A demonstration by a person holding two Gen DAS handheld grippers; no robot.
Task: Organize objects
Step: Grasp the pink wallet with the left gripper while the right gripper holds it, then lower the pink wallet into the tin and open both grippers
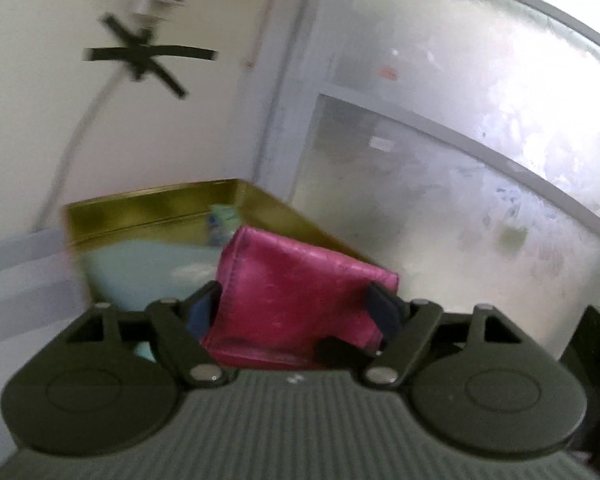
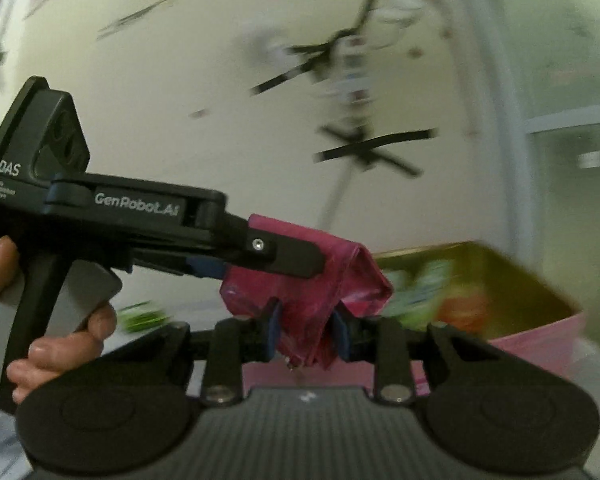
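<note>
A magenta pouch (image 1: 296, 300) is held up in the air by both grippers. My left gripper (image 1: 296, 312) is shut on its two sides. My right gripper (image 2: 306, 330) is shut on its lower edge, and the pouch (image 2: 352, 280) hangs folded above the pads. The left gripper (image 2: 300, 258) shows from the side in the right wrist view, clamped on the pouch's top. Behind the pouch stands an open box with a gold inside (image 1: 148, 208); it also shows in the right wrist view (image 2: 532, 292), with pink outer walls and blurred green and orange items inside.
A cream wall with black tape crosses (image 1: 148, 56) and a white cable is behind. A frosted glass partition with a grey frame (image 1: 440, 152) stands to the right. A green item (image 2: 140, 316) lies low at the left. Both views are motion-blurred.
</note>
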